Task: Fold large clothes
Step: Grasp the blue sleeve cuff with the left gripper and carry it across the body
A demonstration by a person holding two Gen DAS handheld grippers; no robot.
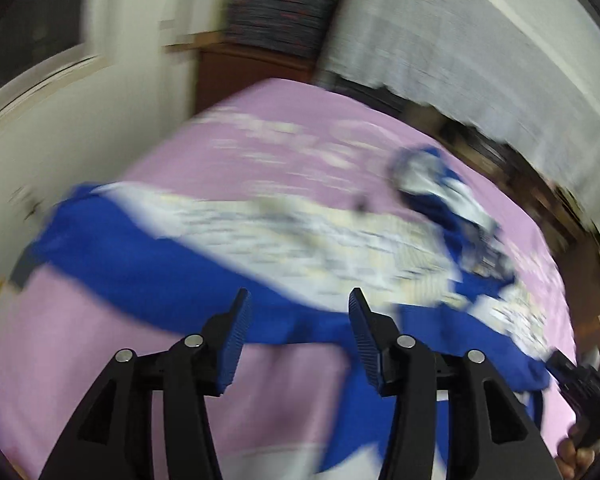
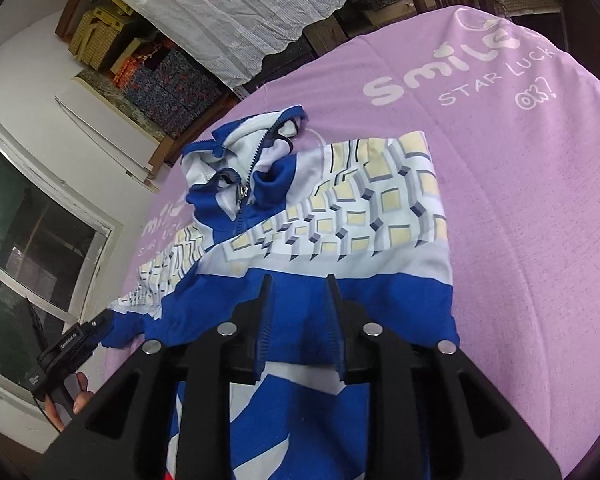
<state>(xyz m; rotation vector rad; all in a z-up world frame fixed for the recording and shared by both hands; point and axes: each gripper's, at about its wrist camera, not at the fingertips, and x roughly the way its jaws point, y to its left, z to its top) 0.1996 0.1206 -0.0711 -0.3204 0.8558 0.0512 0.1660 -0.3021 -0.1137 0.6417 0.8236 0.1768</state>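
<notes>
Our left gripper (image 1: pixel 296 300) stands wide apart, its blue ribbed pads holding nothing; the view from it is smeared with motion blur. Our right gripper (image 2: pixel 298 286) is parted to a middling gap, and the pads hang over blue cloth, though we cannot tell whether they touch it.

Around us we see a pink bedsheet (image 2: pixel 520 200) printed with white lettering, a white lace curtain (image 2: pixel 240 4) hanging beyond the far edge, stacked patterned boxes (image 2: pixel 172 80) by the wall and a dark window (image 2: pixel 24 232) at the left. Nothing stands between the fingers and the cloth.

The zip-up jacket (image 2: pixel 340 216), blue and white with a yellow block pattern, lies spread on the sheet. Its collar and zipper (image 2: pixel 244 190) are bunched at the far end from our right gripper. In the left view the jacket (image 1: pixel 260 240) stretches across just ahead of the open pads, its blue band nearest them.
</notes>
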